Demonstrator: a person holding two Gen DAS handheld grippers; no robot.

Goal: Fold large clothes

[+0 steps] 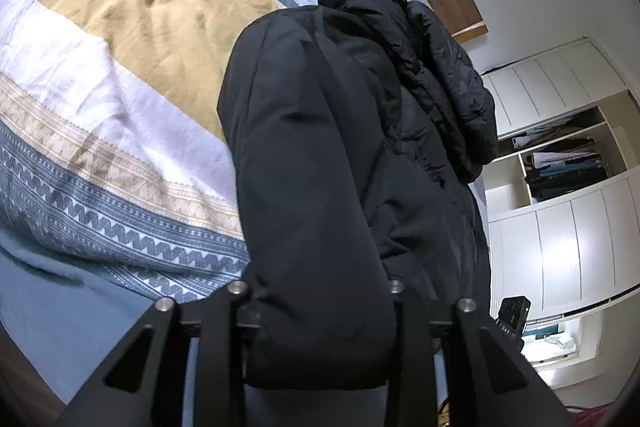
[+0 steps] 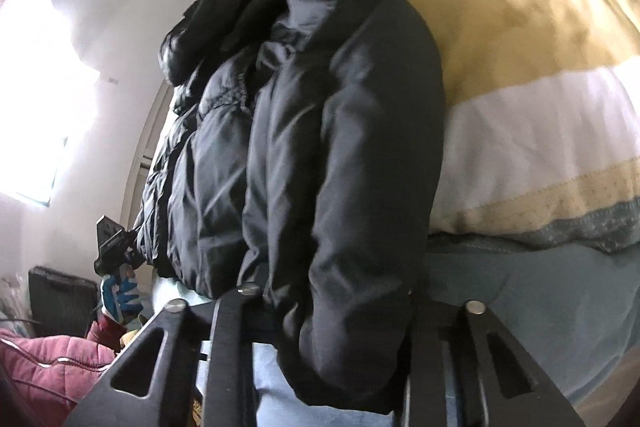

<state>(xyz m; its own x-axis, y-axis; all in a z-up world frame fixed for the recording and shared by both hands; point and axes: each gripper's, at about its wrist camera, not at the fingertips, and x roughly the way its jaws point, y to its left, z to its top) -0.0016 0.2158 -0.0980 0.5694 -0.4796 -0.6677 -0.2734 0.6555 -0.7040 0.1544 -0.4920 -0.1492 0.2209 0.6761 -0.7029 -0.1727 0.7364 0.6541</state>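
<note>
A black puffer jacket (image 1: 320,155) lies on the bed, its hood at the far end. It also fills the right wrist view (image 2: 312,147). My left gripper (image 1: 316,291) is closed on the jacket's near sleeve end, which bulges between its fingers. My right gripper (image 2: 332,307) is closed on the other sleeve end in the same way. The left gripper's body (image 2: 112,243) shows at the lower left of the right wrist view, held by a gloved hand.
The bed has a striped duvet (image 1: 120,75) in yellow, white and blue and a blue sheet (image 1: 60,311). A white wardrobe (image 1: 560,187) with open shelves stands beyond the jacket. A pink quilted garment (image 2: 44,367) lies at lower left. A bright window (image 2: 36,107) is on the left.
</note>
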